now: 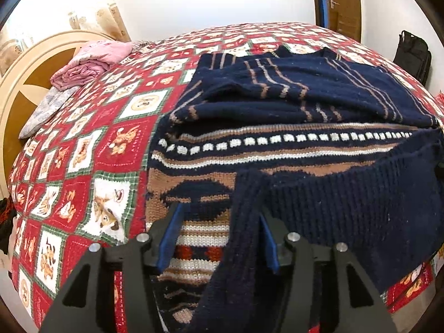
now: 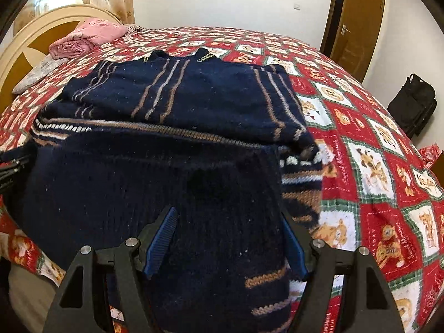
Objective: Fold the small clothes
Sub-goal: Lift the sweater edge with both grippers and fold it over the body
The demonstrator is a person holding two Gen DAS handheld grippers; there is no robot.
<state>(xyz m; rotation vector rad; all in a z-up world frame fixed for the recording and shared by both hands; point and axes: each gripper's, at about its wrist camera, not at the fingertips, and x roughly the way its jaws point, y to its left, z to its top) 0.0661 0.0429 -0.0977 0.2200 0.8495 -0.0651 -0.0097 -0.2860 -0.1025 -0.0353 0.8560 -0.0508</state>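
Note:
A navy knit sweater (image 1: pixel 277 105) with tan and white stripes lies on the bed, sleeves folded across its upper part. Its ribbed bottom hem (image 1: pixel 347 194) is lifted and turned toward the collar. My left gripper (image 1: pixel 219 222) has its jaws wide apart, with a fold of the hem draped over and between them. In the right wrist view the sweater (image 2: pixel 194 97) fills the middle. My right gripper (image 2: pixel 230 227) also has its jaws wide apart, with the hem (image 2: pixel 166 180) lying over and between them.
A red patchwork bedspread (image 1: pixel 83 152) with bear pictures covers the bed. Folded pink cloth (image 1: pixel 88 63) and a grey pillow (image 1: pixel 47 111) sit by the headboard (image 1: pixel 16 83). A black bag (image 2: pixel 413 108) stands on the floor at the right, near a wooden door (image 2: pixel 358 27).

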